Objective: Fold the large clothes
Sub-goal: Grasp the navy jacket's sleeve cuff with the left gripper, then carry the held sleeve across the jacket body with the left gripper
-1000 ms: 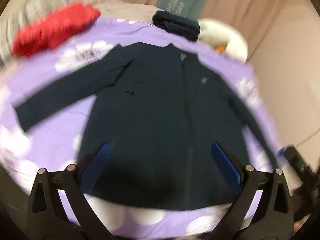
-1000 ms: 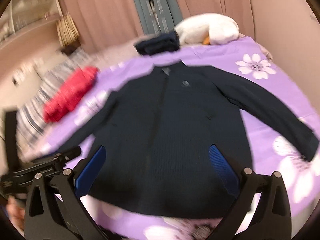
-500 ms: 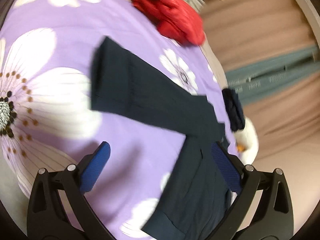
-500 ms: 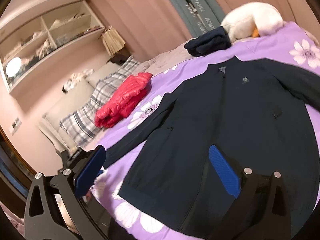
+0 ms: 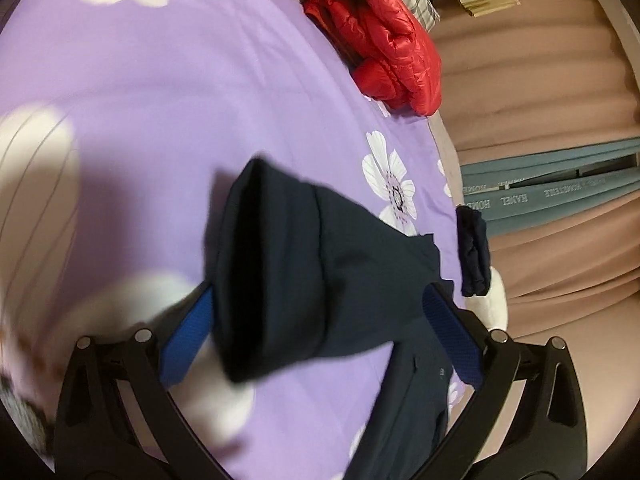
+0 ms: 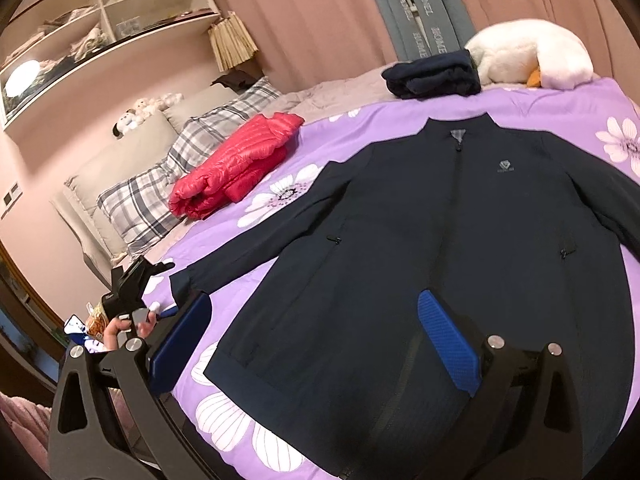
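A dark navy jacket [image 6: 460, 248] lies face up and zipped on the purple flowered bedspread [image 6: 360, 120], both sleeves spread out. In the left wrist view its left sleeve cuff [image 5: 280, 264] lies between the blue pads of my left gripper [image 5: 320, 320], which is open around it. My left gripper also shows in the right wrist view [image 6: 132, 292] at that cuff. My right gripper [image 6: 312, 332] is open and empty, hovering over the jacket's lower hem.
A folded red puffer jacket [image 6: 240, 160] lies at the bed's left by plaid pillows [image 6: 160, 192]. A folded dark garment [image 6: 432, 74] and a white plush goose [image 6: 528, 54] sit at the far edge. Shelves and pink curtains stand behind.
My left gripper has swung left to the sleeve end and closed in on the cuff. My right gripper has turned left and dropped toward the hem.
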Action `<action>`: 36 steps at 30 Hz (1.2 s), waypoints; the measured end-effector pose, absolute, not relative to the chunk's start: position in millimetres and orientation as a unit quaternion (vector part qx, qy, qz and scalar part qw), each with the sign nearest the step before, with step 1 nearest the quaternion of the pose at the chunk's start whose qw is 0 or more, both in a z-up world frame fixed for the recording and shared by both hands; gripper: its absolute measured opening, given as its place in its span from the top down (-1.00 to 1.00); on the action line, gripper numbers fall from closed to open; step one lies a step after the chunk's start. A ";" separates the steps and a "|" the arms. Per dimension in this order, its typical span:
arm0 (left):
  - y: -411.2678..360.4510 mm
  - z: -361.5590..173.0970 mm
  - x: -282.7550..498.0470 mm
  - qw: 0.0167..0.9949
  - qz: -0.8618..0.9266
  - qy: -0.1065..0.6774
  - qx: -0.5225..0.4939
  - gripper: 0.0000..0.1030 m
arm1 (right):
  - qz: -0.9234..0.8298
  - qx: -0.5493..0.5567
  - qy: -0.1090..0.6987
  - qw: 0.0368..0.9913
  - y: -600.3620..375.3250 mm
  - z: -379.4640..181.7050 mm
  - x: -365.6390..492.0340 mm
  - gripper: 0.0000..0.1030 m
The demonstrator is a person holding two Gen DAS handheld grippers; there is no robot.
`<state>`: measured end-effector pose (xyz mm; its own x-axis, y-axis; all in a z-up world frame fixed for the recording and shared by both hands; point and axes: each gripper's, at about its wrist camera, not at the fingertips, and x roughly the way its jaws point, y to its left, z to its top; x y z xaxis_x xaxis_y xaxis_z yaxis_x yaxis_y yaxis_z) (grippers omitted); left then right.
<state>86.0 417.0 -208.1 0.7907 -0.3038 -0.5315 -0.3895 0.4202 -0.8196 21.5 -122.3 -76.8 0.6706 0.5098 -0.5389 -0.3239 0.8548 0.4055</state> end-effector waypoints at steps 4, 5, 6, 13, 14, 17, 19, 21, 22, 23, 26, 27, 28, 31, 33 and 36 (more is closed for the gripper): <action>422.6 -206.4 107.0 0.786 0.032 0.337 -0.517 -0.96 | 0.224 0.141 0.343 0.901 -121.5 -80.6 27.1 -0.97; 421.4 -205.5 109.7 0.788 0.034 0.341 -0.511 -0.96 | 0.224 0.140 0.345 0.901 -120.9 -81.7 28.2 -0.97; 420.3 -205.1 108.2 0.790 0.036 0.343 -0.507 -0.94 | 0.223 0.139 0.346 0.901 -120.4 -82.7 29.5 -0.97; 416.1 -212.3 108.0 0.787 0.066 0.392 -0.473 0.65 | 0.211 0.122 0.354 0.903 -117.3 -87.7 32.9 -0.97; 414.9 -208.0 109.9 0.789 0.071 0.396 -0.464 0.69 | 0.212 0.124 0.360 0.900 -117.6 -89.6 34.8 -0.97; 408.7 -188.0 115.9 0.804 0.086 0.394 -0.438 0.78 | 0.219 0.131 0.379 0.889 -118.2 -95.3 40.0 -0.97; 404.2 -169.3 121.1 0.815 0.087 0.385 -0.424 0.80 | 0.219 0.133 0.388 0.885 -120.3 -98.5 42.2 -0.97; 399.6 -149.0 130.1 0.825 0.086 0.381 -0.409 0.80 | 0.217 0.135 0.388 0.886 -124.0 -99.1 42.2 -0.97; 394.9 -133.2 138.2 0.831 0.084 0.378 -0.399 0.80 | 0.215 0.136 0.387 0.886 -126.6 -99.5 42.2 -0.97; 389.0 -116.6 146.6 0.838 0.082 0.375 -0.388 0.80 | 0.213 0.137 0.386 0.887 -130.7 -100.3 42.1 -0.97; 356.2 -56.3 174.3 0.870 0.056 0.358 -0.336 0.80 | 0.203 0.151 0.385 0.888 -142.1 -103.7 43.5 -0.97; 336.2 -31.2 186.0 0.883 0.042 0.352 -0.307 0.80 | 0.201 0.156 0.384 0.888 -145.3 -104.6 43.2 -0.97; 319.8 -14.4 193.8 0.891 0.031 0.349 -0.287 0.80 | 0.198 0.164 0.382 0.888 -150.7 -106.0 43.0 -0.97; 235.2 45.6 226.3 0.916 -0.026 0.350 -0.193 0.80 | 0.188 0.178 0.377 0.889 -167.2 -110.1 43.7 -0.97; 157.0 73.6 246.8 0.923 -0.073 0.361 -0.111 0.80 | 0.178 0.186 0.374 0.891 -178.7 -111.6 44.7 -0.97; 58.1 79.9 264.6 0.915 -0.138 0.378 -0.039 0.80 | 0.157 0.202 0.365 0.895 -201.3 -114.5 44.0 -0.97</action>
